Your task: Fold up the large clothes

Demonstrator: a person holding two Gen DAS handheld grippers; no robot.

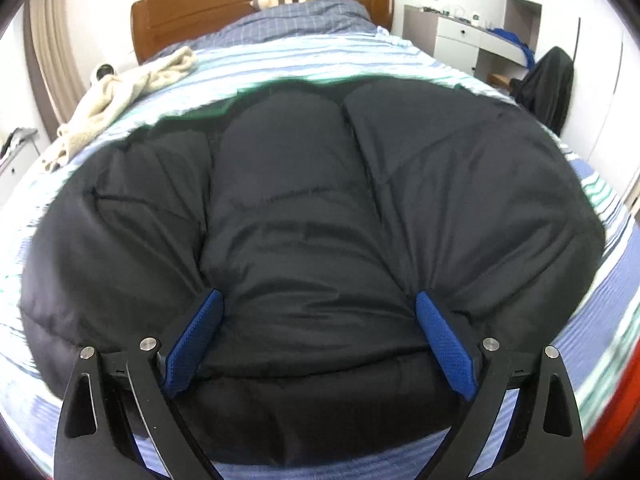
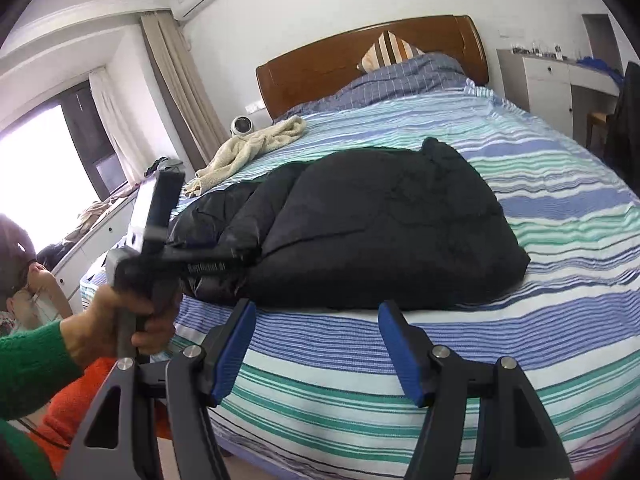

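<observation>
White lettering is seen on the side of the left gripper in the right wrist view, but it is too blurred to be read; no other writing can be made out. A black quilted puffer jacket, folded into a thick padded bundle, is laid on the bed's blue, green and white striped cover, near the foot edge and towards the person's left side. Its long axis is set roughly across the bed, with one end pointed towards the window side; a narrower folded part is lapped over the bundle at that end. In the left wrist view the left gripper is held low over the jacket, its blue-padded fingers spread wide with padded cloth bulging between them; whether the pads press on it cannot be told. The right gripper is held just short of the jacket's near edge, its jaws parted and nothing between them. The left hand, in a green knitted sleeve, is wrapped round its gripper's handle.
</observation>
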